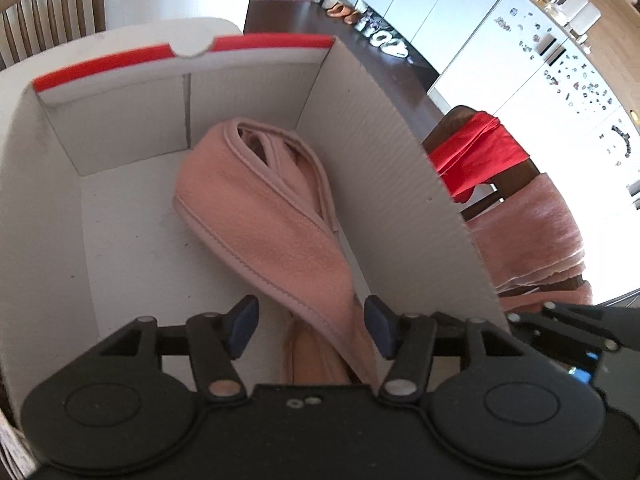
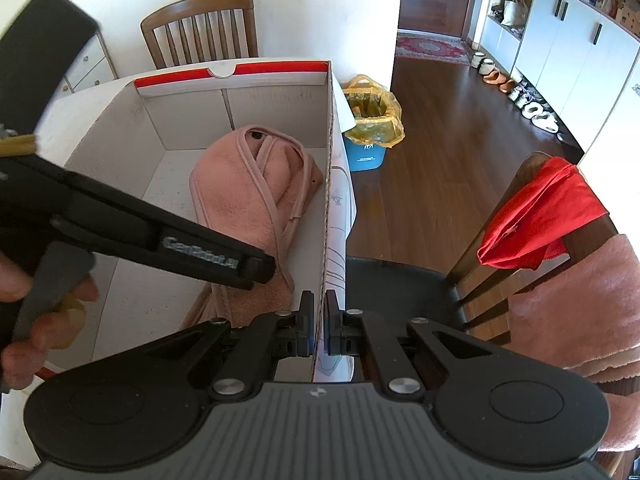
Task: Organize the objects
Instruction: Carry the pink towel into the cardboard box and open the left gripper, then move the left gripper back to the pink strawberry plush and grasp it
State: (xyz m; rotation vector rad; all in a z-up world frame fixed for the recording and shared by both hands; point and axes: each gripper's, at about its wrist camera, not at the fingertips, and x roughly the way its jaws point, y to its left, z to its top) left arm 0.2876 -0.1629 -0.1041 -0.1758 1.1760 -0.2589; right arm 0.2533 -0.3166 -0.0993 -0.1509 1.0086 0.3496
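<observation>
left gripper (image 1: pixel 310 330): fingers spread, cloth (image 1: pixel 260 216) between them but unpinched, nearer hand | cloth: lies in box (image 1: pixel 132 96), long axis running away from fingers | right gripper (image 2: pixel 319 330): pressed together on box wall

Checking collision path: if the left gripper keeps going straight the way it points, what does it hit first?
Most likely the pink towel lying in the white box. The left gripper is open, the towel's near end lies between its fingers, and the cloth runs ahead. Depth is unclear; the box floor sits just beneath.
</observation>
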